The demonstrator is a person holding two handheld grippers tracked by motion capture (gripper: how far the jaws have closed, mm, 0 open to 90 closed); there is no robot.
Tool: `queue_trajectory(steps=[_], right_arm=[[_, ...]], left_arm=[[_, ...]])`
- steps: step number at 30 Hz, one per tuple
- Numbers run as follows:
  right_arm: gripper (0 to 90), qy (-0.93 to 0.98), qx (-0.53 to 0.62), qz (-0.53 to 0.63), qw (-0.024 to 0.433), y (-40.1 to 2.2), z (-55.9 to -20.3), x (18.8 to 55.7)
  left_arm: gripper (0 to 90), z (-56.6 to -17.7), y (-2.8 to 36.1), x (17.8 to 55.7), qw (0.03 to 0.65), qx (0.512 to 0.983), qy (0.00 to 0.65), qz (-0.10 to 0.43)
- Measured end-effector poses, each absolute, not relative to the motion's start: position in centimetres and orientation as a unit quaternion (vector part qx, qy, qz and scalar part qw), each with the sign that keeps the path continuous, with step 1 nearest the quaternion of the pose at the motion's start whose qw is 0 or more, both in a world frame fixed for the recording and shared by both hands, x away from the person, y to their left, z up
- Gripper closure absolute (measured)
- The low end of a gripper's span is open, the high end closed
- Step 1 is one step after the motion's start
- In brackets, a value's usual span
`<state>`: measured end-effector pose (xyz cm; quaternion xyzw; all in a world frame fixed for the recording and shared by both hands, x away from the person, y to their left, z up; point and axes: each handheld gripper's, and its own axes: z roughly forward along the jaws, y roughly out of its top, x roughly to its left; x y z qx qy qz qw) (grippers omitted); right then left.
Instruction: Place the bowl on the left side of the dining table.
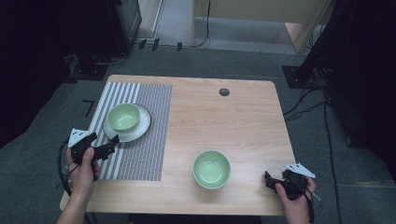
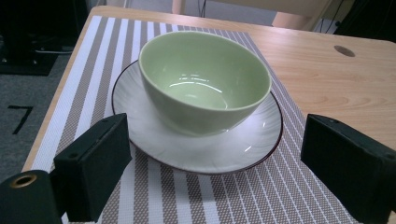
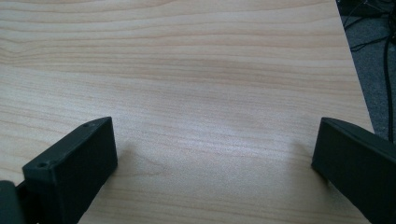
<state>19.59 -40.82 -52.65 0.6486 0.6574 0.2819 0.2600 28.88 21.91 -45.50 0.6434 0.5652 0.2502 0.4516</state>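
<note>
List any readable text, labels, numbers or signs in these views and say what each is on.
None: no words, brands or numbers can be read.
The black mark on the grey floor left of the table looks like a "7", but may be tape.
The bowl, plate, mat and second bowl carry no print.

A lab-like recording room: a lone wooden table (image 1: 243, 116) on grey carpet (image 1: 196, 60), loose cables (image 1: 308, 107) and dark stands (image 1: 322, 51) around it.

Bare table (image 1: 219, 116) between 2 bowls (wide passage).
</note>
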Motion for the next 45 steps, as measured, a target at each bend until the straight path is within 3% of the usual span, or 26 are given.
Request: queue_trajectory(steps=[32, 45], right_arm=[[0.0, 0.656, 0.649, 0.282, 0.261, -40.8, -52.7, 19.6], [0.0, 0.656, 0.650, 0.281, 0.261, -40.8, -52.7, 19.6]], left_arm=[[7.8, -50.1, 25.8, 25.1, 0.423, 0.639, 0.587, 0.263], [7.8, -51.3, 26.8, 24.2, 0.397, 0.658, 0.582, 0.266]])
